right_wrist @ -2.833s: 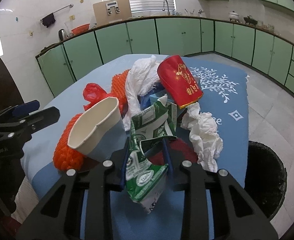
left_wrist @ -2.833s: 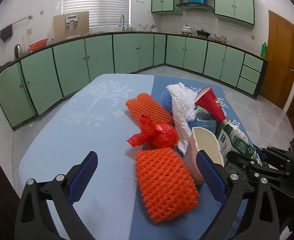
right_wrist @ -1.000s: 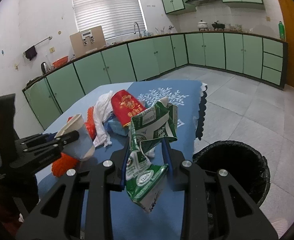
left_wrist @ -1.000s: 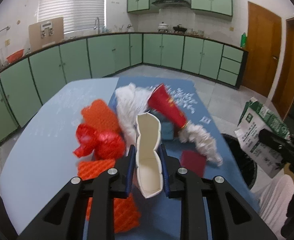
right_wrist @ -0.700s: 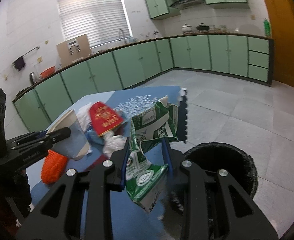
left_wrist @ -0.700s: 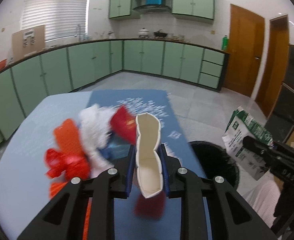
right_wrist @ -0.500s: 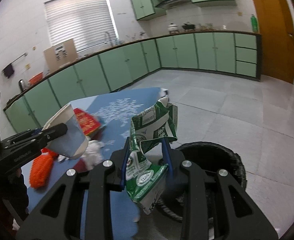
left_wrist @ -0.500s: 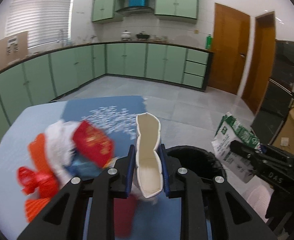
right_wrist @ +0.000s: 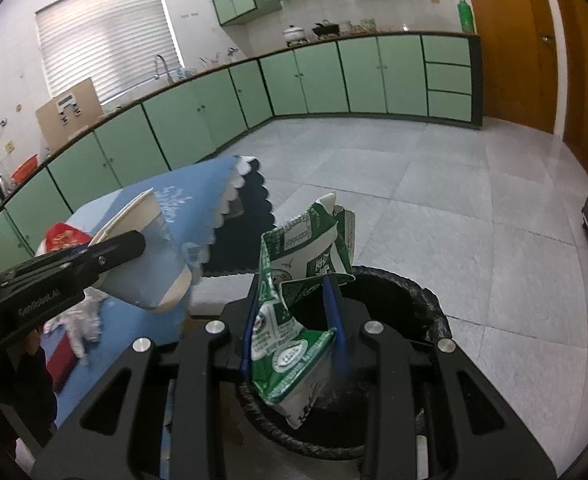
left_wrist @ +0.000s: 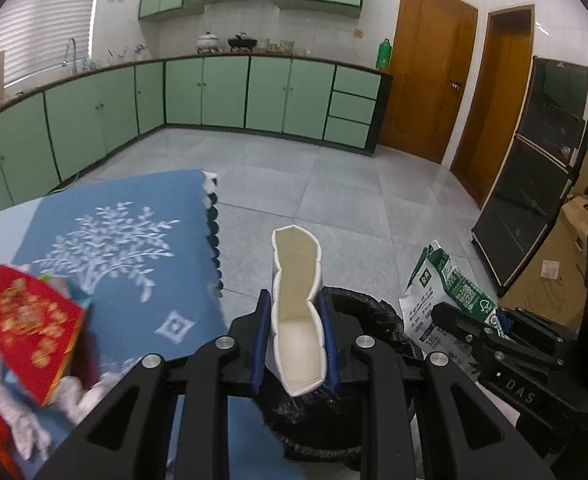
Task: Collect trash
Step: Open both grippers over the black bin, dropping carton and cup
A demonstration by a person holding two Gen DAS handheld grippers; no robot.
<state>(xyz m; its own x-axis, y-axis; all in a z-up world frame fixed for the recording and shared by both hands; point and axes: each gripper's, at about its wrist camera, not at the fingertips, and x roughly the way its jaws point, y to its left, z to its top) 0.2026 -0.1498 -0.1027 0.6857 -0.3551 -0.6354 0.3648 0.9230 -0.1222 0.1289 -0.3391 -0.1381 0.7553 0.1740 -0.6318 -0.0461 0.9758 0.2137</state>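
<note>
**A:** What is nearest?

**B:** The right gripper [right_wrist: 294,320] pinches a crumpled green-and-white carton [right_wrist: 297,300], long axis upright; its print is too creased to read. It hangs over the black bin [right_wrist: 433,320].

**A:** And the other?

**B:** The left gripper [left_wrist: 294,336], whose body reads "GenRobot.AI", squeezes a flattened white paper cup [left_wrist: 295,304], mouth pointing up and away, above the bin's rim. Beyond lie a red cup [left_wrist: 30,328] on the blue tablecloth [left_wrist: 134,240], then green cabinets [left_wrist: 222,92].
</note>
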